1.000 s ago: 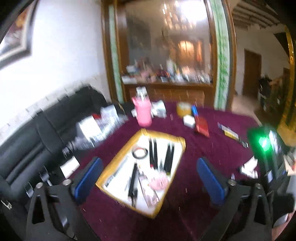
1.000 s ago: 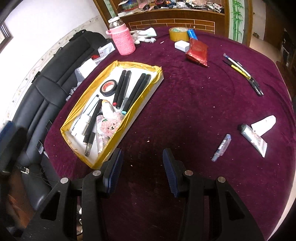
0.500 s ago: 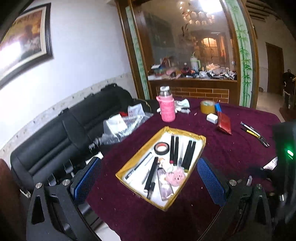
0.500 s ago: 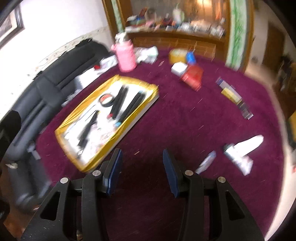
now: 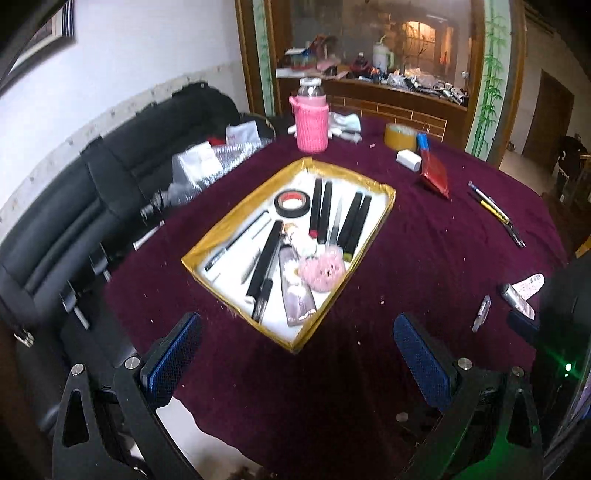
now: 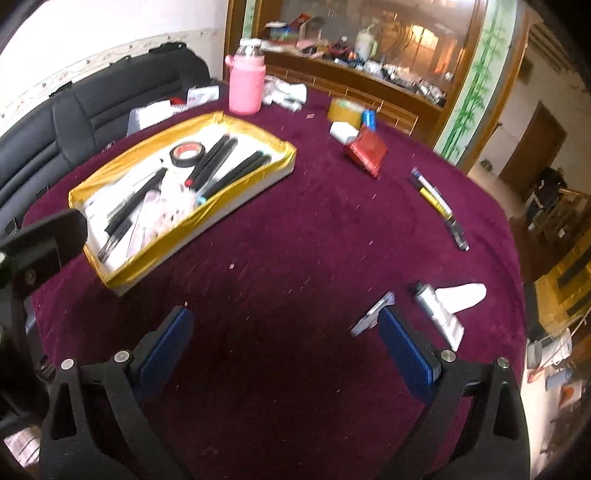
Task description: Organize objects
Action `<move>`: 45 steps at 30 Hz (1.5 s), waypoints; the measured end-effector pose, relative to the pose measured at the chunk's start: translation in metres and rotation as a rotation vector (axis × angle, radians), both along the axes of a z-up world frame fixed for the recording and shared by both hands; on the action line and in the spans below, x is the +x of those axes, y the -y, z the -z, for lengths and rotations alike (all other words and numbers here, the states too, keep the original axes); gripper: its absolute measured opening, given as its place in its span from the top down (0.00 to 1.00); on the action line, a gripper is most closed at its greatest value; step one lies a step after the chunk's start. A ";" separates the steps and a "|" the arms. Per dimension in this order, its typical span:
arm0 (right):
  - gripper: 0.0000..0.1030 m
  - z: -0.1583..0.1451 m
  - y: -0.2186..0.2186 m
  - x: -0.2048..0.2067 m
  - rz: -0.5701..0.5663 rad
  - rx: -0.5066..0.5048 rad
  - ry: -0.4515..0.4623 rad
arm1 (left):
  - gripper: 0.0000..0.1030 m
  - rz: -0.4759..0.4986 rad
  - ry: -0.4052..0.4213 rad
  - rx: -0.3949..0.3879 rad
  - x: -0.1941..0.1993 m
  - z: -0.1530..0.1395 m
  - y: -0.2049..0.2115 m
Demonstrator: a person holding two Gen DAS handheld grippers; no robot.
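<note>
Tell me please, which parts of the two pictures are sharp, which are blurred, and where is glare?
Left wrist view: the gold-edged tray is fairly sharp; the plastic packets on the sofa side are smeared; lamp glare sits in the cabinet glass. Right wrist view: softer overall, the tray's contents and the small pen beside the right hand-held gripper are blurred; fisheye bends the table edge.

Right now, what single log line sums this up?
left claw: open, empty | right claw: open, empty | gold tray: filled | small pen: loose beside right claw
</note>
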State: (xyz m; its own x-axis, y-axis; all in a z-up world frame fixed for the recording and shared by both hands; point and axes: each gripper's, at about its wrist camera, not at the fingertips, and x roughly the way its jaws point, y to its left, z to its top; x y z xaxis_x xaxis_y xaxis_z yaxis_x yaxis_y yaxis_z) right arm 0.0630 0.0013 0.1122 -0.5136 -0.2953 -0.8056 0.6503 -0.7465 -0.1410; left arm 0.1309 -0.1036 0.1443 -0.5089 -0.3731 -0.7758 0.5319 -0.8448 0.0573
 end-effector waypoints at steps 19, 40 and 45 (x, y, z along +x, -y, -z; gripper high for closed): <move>0.02 0.002 0.065 -0.001 0.044 0.032 0.032 | 0.02 0.035 0.035 0.073 -0.018 0.017 0.084; 0.02 0.020 0.115 -0.021 0.168 0.130 0.065 | 0.02 0.180 0.143 0.221 -0.071 0.066 0.146; 0.02 0.020 0.109 -0.026 0.214 0.130 0.074 | 0.02 0.210 0.137 0.224 -0.079 0.066 0.144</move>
